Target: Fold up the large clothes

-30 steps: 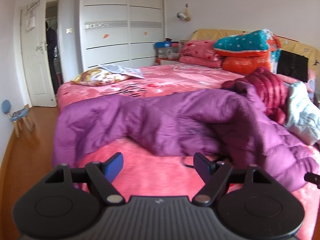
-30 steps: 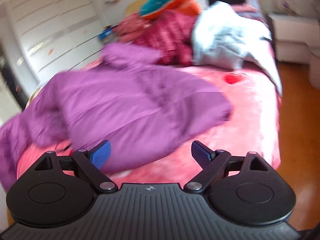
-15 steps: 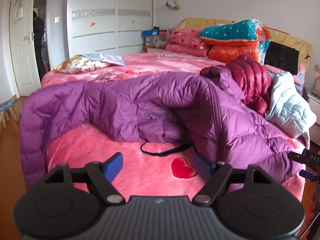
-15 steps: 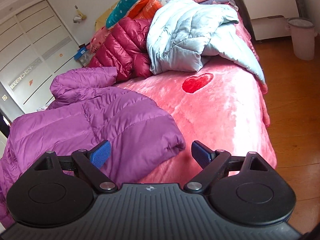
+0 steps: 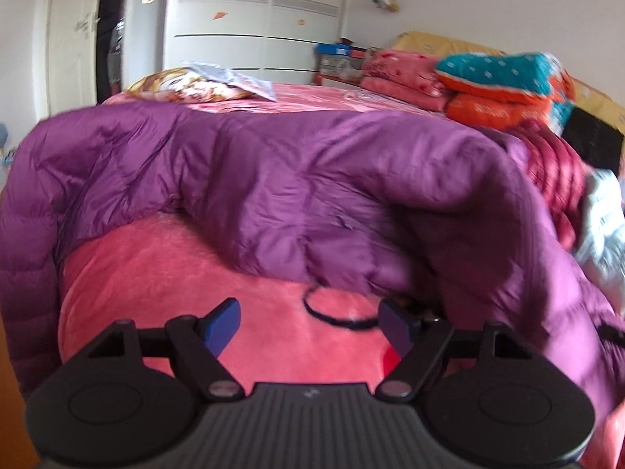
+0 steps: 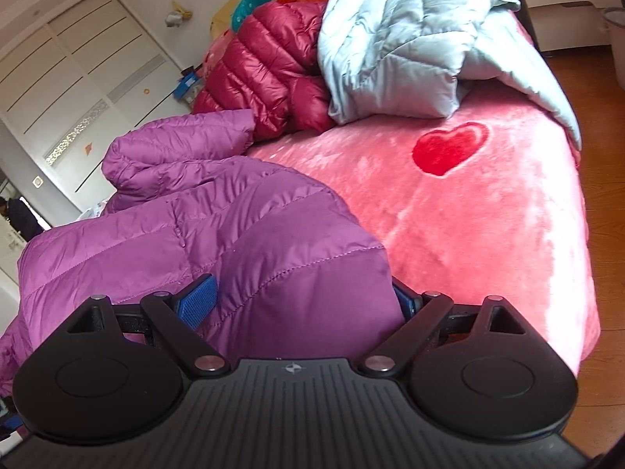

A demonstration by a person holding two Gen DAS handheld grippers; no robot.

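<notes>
Blue-padded jaws of the right gripper (image 6: pixel 300 301) stand wide around a corner of the purple down jacket (image 6: pixel 242 242), not yet pinching; the left gripper (image 5: pixel 308 322) gapes empty above the pink bedspread (image 5: pixel 164 273). Grasping stage: next, both must clamp the fabric firmly.

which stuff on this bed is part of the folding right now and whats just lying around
In the job:
- purple down jacket, its corner between the wide-apart pads of the right gripper
- left gripper, open over the pink blanket

Lying about:
- dark red jacket
- pale blue jacket
- folded quilts
- black cord
</notes>
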